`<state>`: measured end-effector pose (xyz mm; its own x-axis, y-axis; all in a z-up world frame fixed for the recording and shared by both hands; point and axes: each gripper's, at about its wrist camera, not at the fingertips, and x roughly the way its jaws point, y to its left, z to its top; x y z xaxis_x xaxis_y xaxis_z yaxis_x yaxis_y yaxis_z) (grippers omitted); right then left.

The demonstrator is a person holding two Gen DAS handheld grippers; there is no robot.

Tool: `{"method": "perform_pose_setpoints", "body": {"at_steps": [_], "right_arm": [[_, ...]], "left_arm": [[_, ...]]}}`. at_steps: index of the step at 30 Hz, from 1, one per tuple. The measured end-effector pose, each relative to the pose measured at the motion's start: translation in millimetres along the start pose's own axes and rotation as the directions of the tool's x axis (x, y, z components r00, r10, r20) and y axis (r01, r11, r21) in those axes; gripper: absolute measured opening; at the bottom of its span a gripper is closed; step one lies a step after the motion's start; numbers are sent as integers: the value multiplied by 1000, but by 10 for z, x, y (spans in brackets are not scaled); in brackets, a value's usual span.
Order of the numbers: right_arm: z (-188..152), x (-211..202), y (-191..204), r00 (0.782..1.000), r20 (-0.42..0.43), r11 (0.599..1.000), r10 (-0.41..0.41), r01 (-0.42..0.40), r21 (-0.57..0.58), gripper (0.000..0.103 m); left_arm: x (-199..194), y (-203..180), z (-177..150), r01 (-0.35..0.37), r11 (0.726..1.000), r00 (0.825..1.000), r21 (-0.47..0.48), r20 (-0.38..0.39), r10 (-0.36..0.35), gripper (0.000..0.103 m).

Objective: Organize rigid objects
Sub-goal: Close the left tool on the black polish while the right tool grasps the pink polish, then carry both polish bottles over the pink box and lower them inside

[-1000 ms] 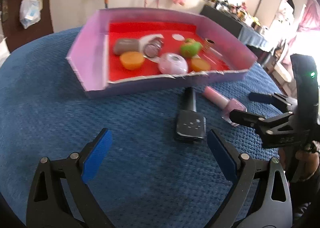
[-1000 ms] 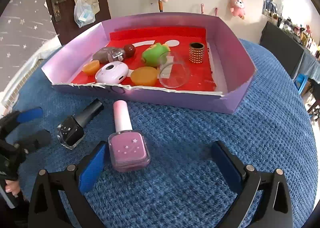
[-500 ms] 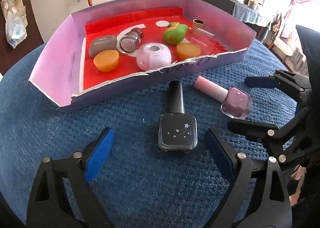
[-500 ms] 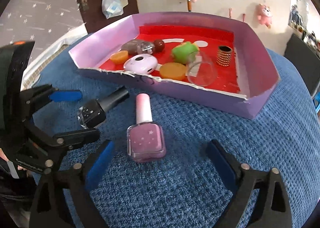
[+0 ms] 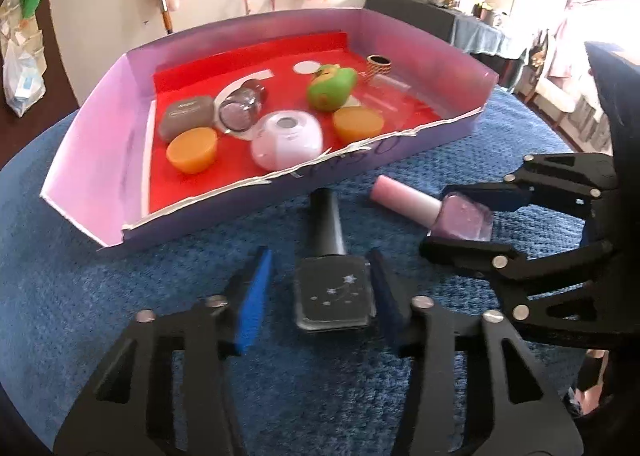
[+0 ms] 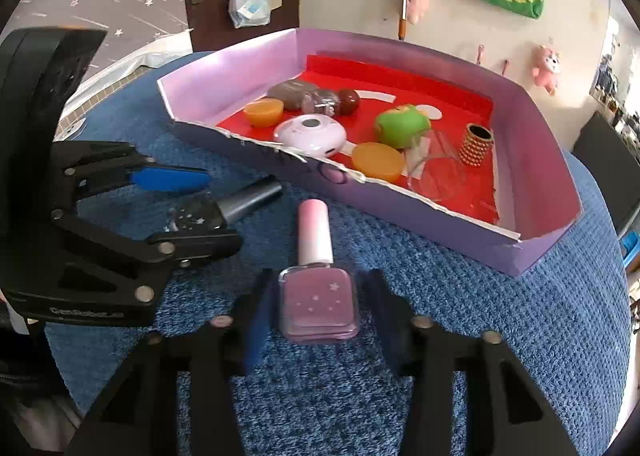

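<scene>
A black nail polish bottle (image 5: pixel 332 288) lies on the blue cloth (image 5: pixel 120 336), cap toward the tray. My left gripper (image 5: pixel 320 296) straddles its body; the right pad touches it, a small gap shows at the left pad. A pink nail polish bottle (image 6: pixel 316 296) lies beside it. My right gripper (image 6: pixel 316 312) straddles its body, pads close to both sides. The pink bottle (image 5: pixel 436 211) and the right gripper (image 5: pixel 472 223) also show in the left wrist view; the black bottle (image 6: pixel 224 211) and the left gripper (image 6: pixel 192 207) show in the right wrist view.
A purple tray with a red floor (image 5: pixel 88 159) stands just beyond the bottles. It holds two orange cups (image 5: pixel 192 149), a white round case (image 5: pixel 286 139), a green toy (image 5: pixel 330 89), a grey case, a clear glass (image 6: pixel 436 171) and a studded gold cylinder (image 6: pixel 476 143).
Both grippers have moved forward and down over their bottles and their jaws have narrowed from wide open to close around the bottle bodies.
</scene>
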<state>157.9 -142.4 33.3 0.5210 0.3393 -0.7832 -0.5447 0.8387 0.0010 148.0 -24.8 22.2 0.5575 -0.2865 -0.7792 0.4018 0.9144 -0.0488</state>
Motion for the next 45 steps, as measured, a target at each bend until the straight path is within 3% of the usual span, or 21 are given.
{"method": "perform_pose_setpoints", "body": {"at_steps": [12, 28, 35, 39, 43, 45], "right_arm": [[14, -291, -73, 994, 107, 997, -4, -4, 78, 38], [60, -445, -90, 990, 139, 996, -3, -10, 89, 38], [453, -635, -323, 983, 184, 994, 14, -34, 105, 38], [882, -486, -573, 989, 145, 995, 26, -40, 94, 38], [1264, -191, -862, 996, 83, 994, 16, -25, 106, 38], [1402, -19, -996, 999, 38, 994, 11, -15, 109, 38]], "left_arm": [[-296, 17, 28, 35, 999, 998, -31, 57, -33, 34], [-512, 30, 134, 63, 997, 994, -39, 93, -59, 34], [-530, 177, 682, 93, 995, 992, -40, 94, -88, 34], [-268, 334, 1139, 101, 993, 995, -61, 34, -99, 34], [114, 447, 1510, 44, 998, 999, -41, -14, -45, 34], [339, 530, 1643, 63, 997, 996, -51, -56, -65, 34]]}}
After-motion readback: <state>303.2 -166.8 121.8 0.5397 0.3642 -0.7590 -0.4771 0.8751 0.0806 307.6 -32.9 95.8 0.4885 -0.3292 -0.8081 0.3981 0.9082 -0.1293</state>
